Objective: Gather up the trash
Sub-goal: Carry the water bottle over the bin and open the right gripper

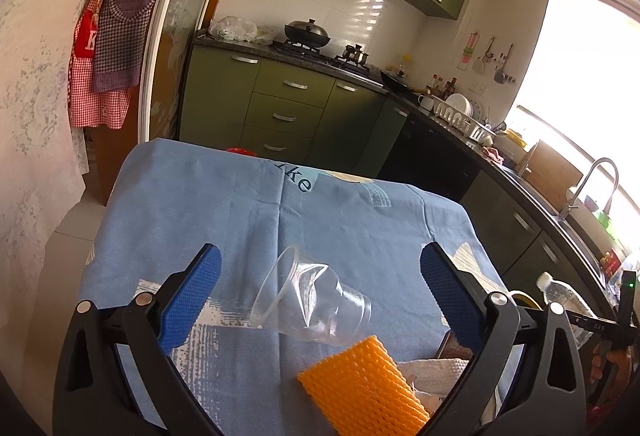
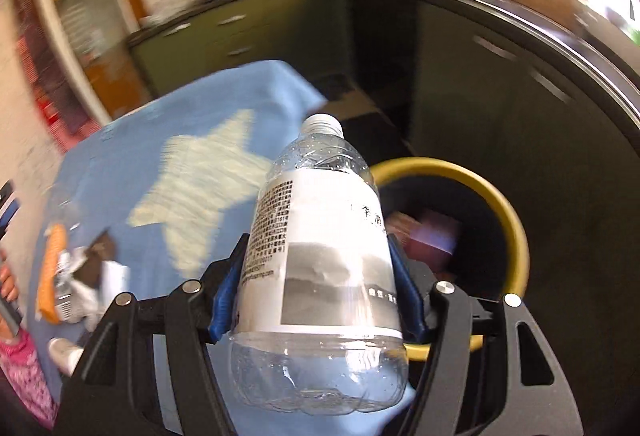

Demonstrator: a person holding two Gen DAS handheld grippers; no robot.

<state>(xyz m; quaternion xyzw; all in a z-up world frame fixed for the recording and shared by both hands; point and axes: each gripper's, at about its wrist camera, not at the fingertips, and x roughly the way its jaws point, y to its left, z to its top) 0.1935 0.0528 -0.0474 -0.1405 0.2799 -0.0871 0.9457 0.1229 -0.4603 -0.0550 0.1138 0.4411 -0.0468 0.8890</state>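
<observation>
The right gripper [image 2: 318, 268] pinches a clear plastic water bottle with a white label [image 2: 320, 256] across its middle, beside the yellow-rimmed black bin [image 2: 516, 232], presumably for dropping (view blurred). The left gripper [image 1: 320, 292], jaws spread, frames a crushed clear plastic cup [image 1: 312, 300] lying on the blue tablecloth [image 1: 200, 203], likely the next pickup.

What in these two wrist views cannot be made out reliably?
- Bin contents: right wrist view, dark interior and the held bottle cover most of it.
- Kitchen counter items: right wrist view, motion blur.
- White paper trash: left wrist view, cut off by the orange foam net and the left gripper finger.
</observation>
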